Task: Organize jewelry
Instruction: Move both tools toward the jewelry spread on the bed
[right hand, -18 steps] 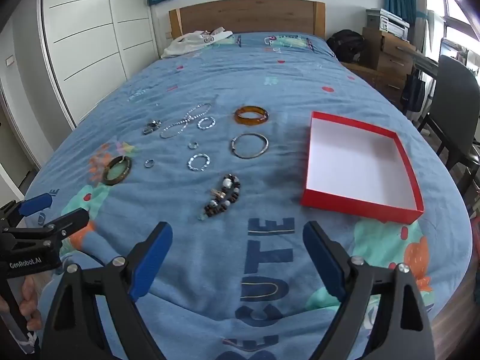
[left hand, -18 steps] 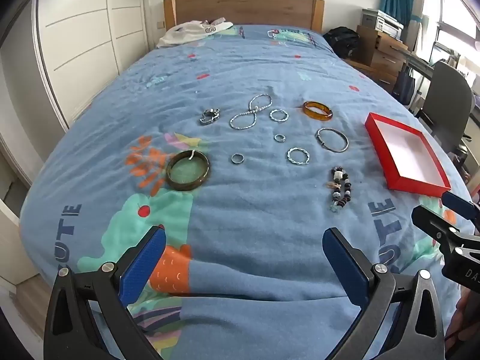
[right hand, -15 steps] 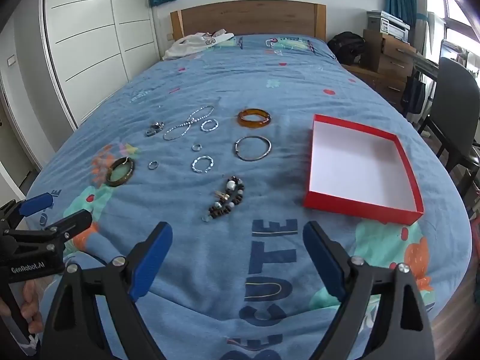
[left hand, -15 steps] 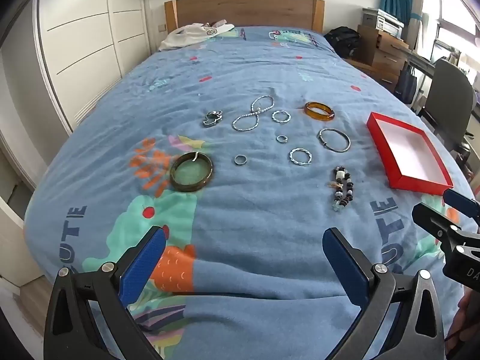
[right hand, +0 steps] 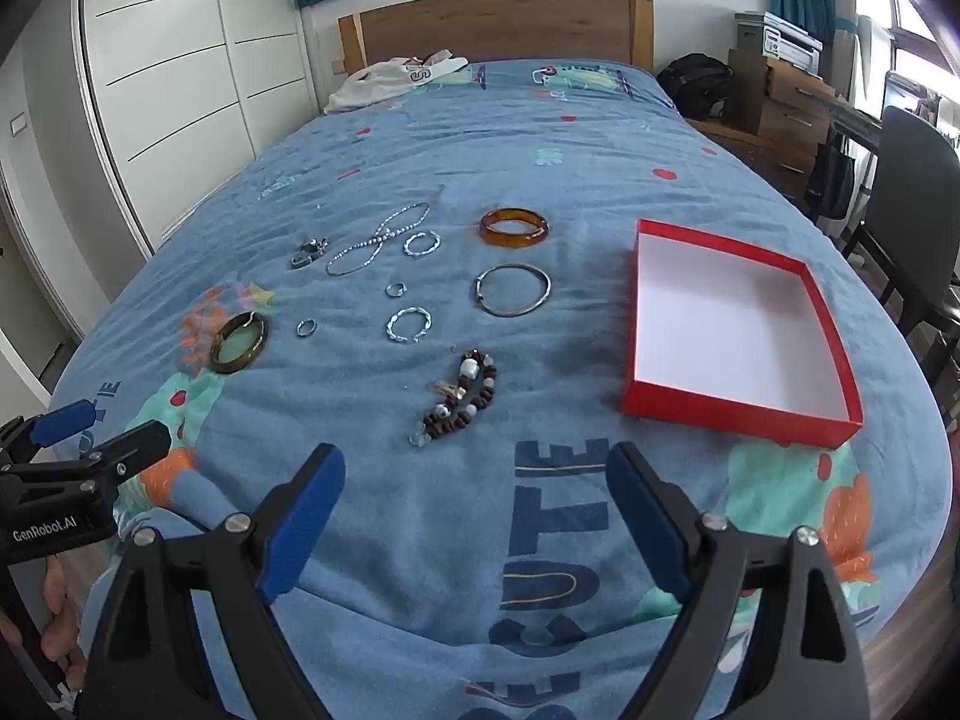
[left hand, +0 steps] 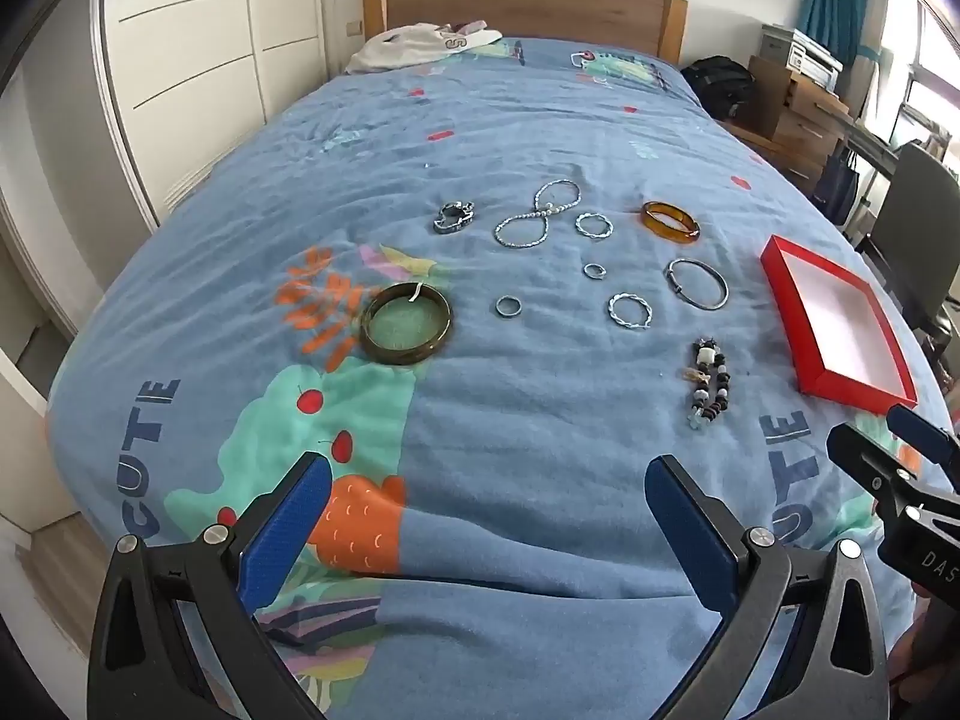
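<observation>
The bedspread (left hand: 540, 138) is soft matt cloth, faintly creased; the headboard (left hand: 528, 6) is smooth wood; the amber bangle (left hand: 671, 222) looks glossy and translucent; the green bangle (left hand: 405, 324) is polished; the thin bangle (right hand: 512, 290) is shiny metal; the box (right hand: 735, 423) looks like matt red card, white inside; the bead bracelet (right hand: 465, 397) mixes dark wooden-looking and pale glossy beads.

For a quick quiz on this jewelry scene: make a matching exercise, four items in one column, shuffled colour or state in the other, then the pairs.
Things:
1. Box
2. Bangle nearest the headboard
3. Bead bracelet
4. Right gripper

Descriptions:
A. Amber
B. Open, holding nothing
C. Red rim, nothing inside
D. Dark brown and white beads

Pairs: 1-C, 2-A, 3-D, 4-B
</observation>
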